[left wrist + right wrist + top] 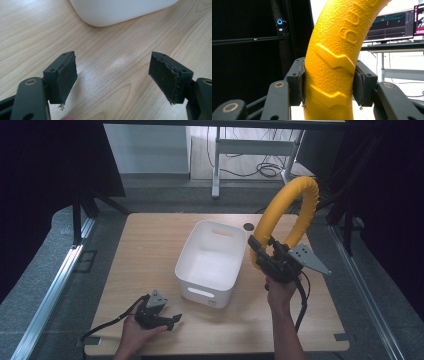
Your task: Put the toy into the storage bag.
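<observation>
Yellow foam ring (292,215), pebbled in texture, with raised zigzag ridges and embossed letters, pinched at its lower arc between the two black jaws of the right gripper (264,254). Jaws closed onto the ring from both sides, pads (301,83) pressed into the foam, as seen in the right gripper view. Ring (337,60) held upright, rising from the jaws and curving up and over above the gripper, clear of the table (150,250). Gripper itself lifted off the tabletop, gripped from below by the right hand (280,292), grey three-cornered plate (310,258) jutting to its outer side, black cable (303,302) trailing down toward the near edge.

Just beside the right gripper, toward the left one: white plastic bin (212,262), rectangular, rounded corners, slot handles in its end walls, standing on the wood-grain table with nothing visible inside.

Left gripper (174,320) low, near the table's close edge, at the bin's near left corner but apart from it, held in the left hand (137,330). Jaws spread wide, nothing between them, worn dark pads (67,77) facing each other over bare wood. Ahead of those jaws, a rounded white corner of the bin (120,10).

Beyond the right gripper, past the ring: black curtain frame and computer monitors (394,25) on a desk.
</observation>
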Demonstrator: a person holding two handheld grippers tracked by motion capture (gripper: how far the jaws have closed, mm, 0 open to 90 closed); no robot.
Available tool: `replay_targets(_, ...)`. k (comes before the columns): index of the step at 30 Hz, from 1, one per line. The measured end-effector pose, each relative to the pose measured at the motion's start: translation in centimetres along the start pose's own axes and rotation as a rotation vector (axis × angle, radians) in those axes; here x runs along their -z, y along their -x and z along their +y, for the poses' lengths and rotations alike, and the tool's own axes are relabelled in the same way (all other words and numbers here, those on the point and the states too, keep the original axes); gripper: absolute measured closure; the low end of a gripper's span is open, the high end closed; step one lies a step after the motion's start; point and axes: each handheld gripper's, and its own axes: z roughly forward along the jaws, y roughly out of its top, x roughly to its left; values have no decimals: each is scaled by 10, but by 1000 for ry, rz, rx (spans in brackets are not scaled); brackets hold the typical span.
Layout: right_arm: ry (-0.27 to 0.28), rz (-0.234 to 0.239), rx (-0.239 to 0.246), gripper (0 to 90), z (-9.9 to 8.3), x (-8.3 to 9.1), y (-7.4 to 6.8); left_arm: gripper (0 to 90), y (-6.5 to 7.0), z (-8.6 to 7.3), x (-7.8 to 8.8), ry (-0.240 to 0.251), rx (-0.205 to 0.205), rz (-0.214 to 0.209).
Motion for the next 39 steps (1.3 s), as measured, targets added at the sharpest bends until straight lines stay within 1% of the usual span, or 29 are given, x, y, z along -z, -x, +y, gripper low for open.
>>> replay_targets(6,13,7,4,510,4,-1,-6,225,0,0,0,-1,-1,0)
replay_targets(11,12,15,11,511,9,-6,-9,225,0,0,0,-2,2,1)
replay_targets(13,22,24,17,511,12,-8,-13,225,0,0,-1,-2,3,1)
replay_targets(17,25,30,29,510,14,-9,-18,225,1,0,-1,-5,7,0)
replay_targets(18,31,34,34,510,15,-11,-22,225,1,0,-1,-5,6,0)
replay_targets(22,30,39,35,510,16,-12,-24,225,0,0,0,-2,-2,2)
replay_targets(24,38,38,27,510,17,-13,-26,225,0,0,0,-3,-1,2)
replay_targets(27,42,45,31,510,18,-15,-29,225,0,0,0,-4,-1,1)
replay_targets(28,36,49,39,510,18,-15,-30,225,0,0,0,-4,-1,1)
replay_targets(36,37,58,37,509,19,-18,-34,225,0,0,0,-5,0,2)
replay_targets(39,46,61,35,510,20,-20,-37,225,0,0,0,-6,-1,2)
